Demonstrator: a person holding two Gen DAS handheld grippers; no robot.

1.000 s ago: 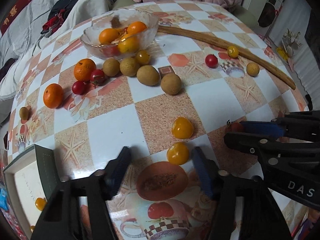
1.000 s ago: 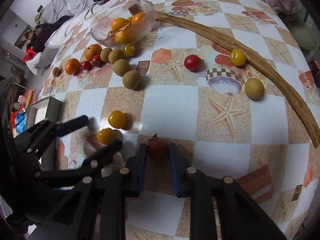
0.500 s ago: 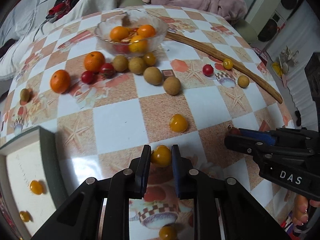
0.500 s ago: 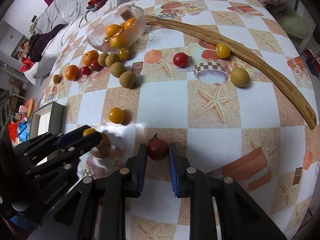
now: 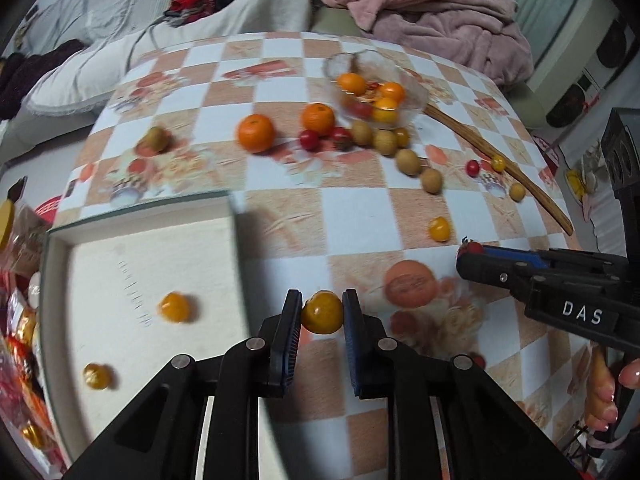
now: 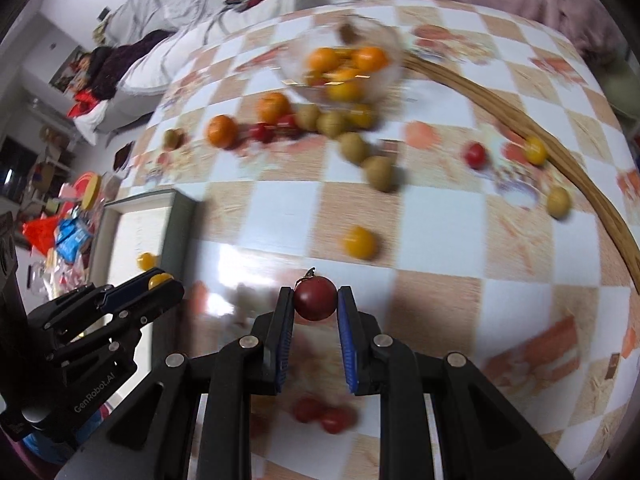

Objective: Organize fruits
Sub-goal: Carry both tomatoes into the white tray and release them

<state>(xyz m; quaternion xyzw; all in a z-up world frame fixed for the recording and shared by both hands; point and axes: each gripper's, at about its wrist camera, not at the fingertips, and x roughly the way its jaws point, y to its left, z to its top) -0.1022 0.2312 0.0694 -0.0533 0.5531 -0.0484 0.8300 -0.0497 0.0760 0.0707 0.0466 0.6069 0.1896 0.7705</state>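
My left gripper (image 5: 322, 314) is shut on a yellow cherry tomato (image 5: 322, 312), held above the table just right of a white tray (image 5: 132, 264) that holds two yellow tomatoes (image 5: 175, 307). My right gripper (image 6: 315, 305) is shut on a dark red tomato (image 6: 315, 298) with a stem, lifted above the table. In the left wrist view the right gripper (image 5: 472, 256) shows at the right; in the right wrist view the left gripper (image 6: 160, 282) shows at the lower left. A glass bowl (image 5: 416, 96) of oranges and tomatoes stands at the back.
Loose oranges (image 5: 256, 133), brown round fruits (image 5: 408, 161), red tomatoes (image 5: 309, 139) and a yellow tomato (image 5: 439, 229) lie across the checkered table. A curved wooden stick (image 5: 500, 160) lies at the right. Red tomatoes (image 6: 322, 412) lie below my right gripper. Snack packets (image 5: 20, 344) sit left of the tray.
Both grippers have lifted with their fruit. The left gripper has swung left toward the white tray with the yellow tomato. The right gripper has risen with the red tomato.
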